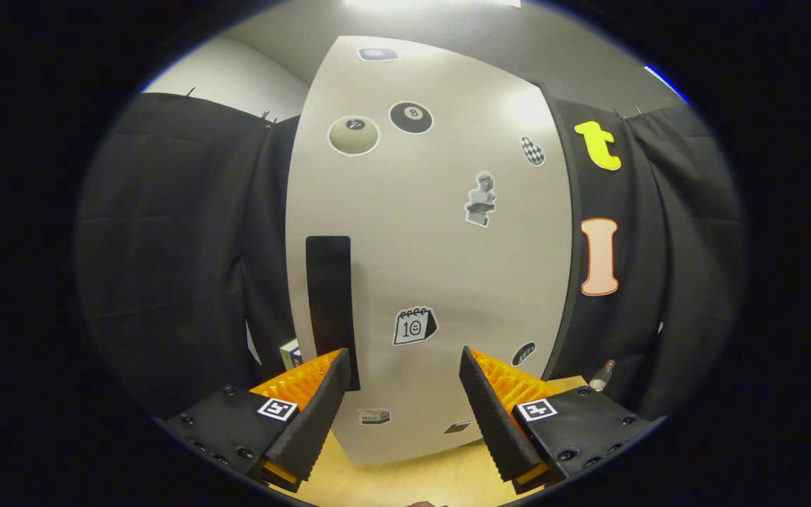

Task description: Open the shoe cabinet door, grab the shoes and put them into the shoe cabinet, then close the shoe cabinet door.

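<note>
- White shoe cabinet door [434, 246] stands shut on the wooden counter [405, 479]; our tool [402, 394] gapes empty before it.
- Black handle [330, 310] sits left on that door, just above one finger.
- We judge this fits either before opening or after closing.

Hand-held gripper [402, 366] is facing the closed, sticker-covered shoe cabinet door [441, 253], fingers standing apart and holding nothing; the door's dark vertical handle [329, 303] is sitting just beyond the left finger.
</note>
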### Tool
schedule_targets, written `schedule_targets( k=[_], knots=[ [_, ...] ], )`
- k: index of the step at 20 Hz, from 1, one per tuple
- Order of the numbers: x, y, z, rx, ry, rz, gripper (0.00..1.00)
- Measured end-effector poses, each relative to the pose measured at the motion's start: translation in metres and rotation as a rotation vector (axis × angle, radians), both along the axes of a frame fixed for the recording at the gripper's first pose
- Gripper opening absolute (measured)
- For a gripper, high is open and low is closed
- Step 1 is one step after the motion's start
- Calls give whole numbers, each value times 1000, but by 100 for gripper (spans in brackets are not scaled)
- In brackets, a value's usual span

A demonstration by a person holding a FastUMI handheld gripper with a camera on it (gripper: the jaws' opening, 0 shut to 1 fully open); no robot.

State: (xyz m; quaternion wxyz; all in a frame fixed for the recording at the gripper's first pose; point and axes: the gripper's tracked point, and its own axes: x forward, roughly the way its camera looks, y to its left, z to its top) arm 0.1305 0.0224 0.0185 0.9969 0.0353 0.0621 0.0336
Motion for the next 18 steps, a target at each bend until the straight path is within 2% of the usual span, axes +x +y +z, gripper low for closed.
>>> schedule_targets(
  k=[9,13,18],
  knots=[
    [-48,-31,14,24,-33,-47,97],
    [-75,-50,14,2,-56,-97,97],
    [-101,-56,-1,33,-23,-98,97]
  ],
)
